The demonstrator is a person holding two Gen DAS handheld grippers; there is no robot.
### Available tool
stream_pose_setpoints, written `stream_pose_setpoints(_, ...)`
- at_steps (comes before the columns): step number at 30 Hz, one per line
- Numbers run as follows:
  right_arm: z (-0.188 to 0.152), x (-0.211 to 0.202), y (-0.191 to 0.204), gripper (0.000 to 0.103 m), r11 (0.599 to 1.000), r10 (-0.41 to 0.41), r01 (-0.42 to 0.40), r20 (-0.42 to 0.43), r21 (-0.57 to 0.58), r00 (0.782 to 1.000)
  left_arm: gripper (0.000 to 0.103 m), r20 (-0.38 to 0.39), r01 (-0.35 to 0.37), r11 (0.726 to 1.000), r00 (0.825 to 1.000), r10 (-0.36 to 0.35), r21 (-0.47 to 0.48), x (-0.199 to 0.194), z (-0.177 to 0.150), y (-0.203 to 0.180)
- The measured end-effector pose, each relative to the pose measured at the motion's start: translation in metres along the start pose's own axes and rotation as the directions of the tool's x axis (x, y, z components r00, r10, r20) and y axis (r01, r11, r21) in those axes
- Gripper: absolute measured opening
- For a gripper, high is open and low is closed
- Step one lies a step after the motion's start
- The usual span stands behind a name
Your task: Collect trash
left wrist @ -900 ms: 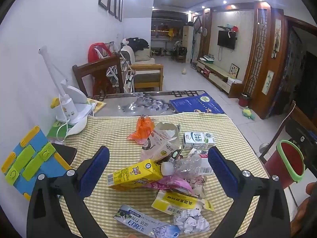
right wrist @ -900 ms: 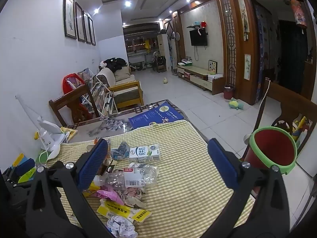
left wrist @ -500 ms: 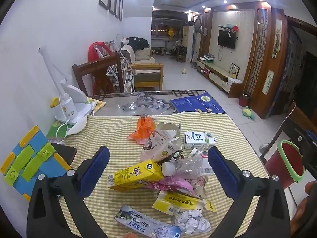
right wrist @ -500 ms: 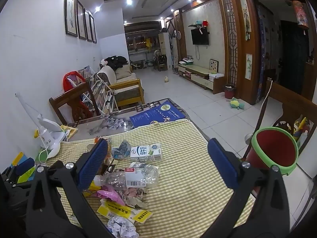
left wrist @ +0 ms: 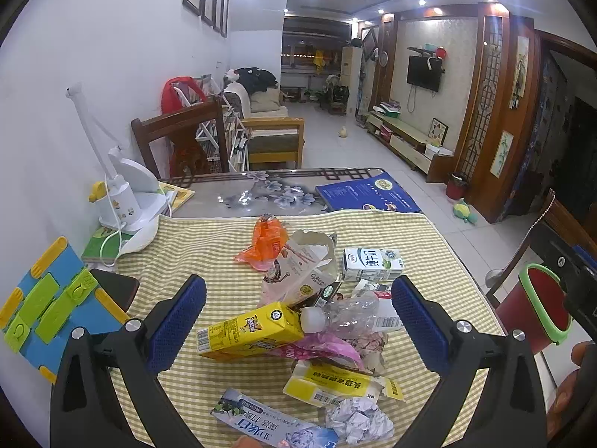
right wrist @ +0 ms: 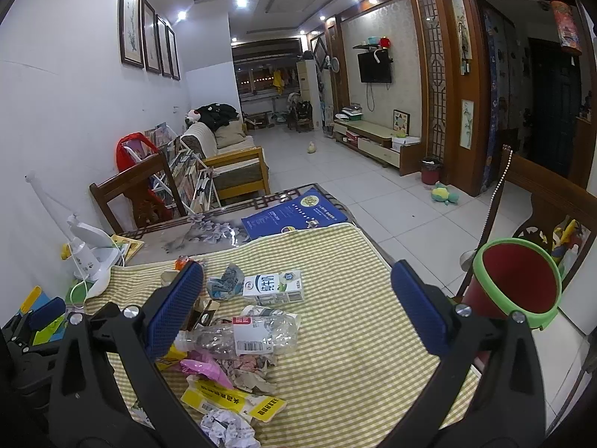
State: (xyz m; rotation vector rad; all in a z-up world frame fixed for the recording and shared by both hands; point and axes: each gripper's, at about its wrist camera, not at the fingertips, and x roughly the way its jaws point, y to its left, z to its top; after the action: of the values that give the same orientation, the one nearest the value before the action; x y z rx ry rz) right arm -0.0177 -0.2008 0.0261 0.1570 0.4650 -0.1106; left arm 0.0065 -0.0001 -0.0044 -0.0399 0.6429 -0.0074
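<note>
The left gripper (left wrist: 298, 317) stood wide open above the tabletop (left wrist: 429, 261), gripping nothing. Between its blue pads lay the trash pile: a yellow carton (left wrist: 248, 330) nearest its left pad, then a crushed plastic bottle (left wrist: 345, 315) (white cap toward the carton). The right gripper (right wrist: 297, 308) was equally wide and empty, the bottle low between its pads, the red bin (right wrist: 516, 282) just beyond its right pad.

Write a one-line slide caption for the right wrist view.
Open right gripper hovers over table trash: crushed bottle, milk carton, red bin alongside.
</note>
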Motion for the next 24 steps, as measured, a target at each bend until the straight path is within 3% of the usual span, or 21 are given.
stream_pose_setpoints(24, -0.0002, 0.0039, -0.0001, 0.099, 1.000, -0.001, 0.001, -0.008, -0.007, 1.000, 0.096, -0.007, -0.012, 1.000, 1.000, 0.012, -0.006, 0.0059, 0.0023, 0.0034)
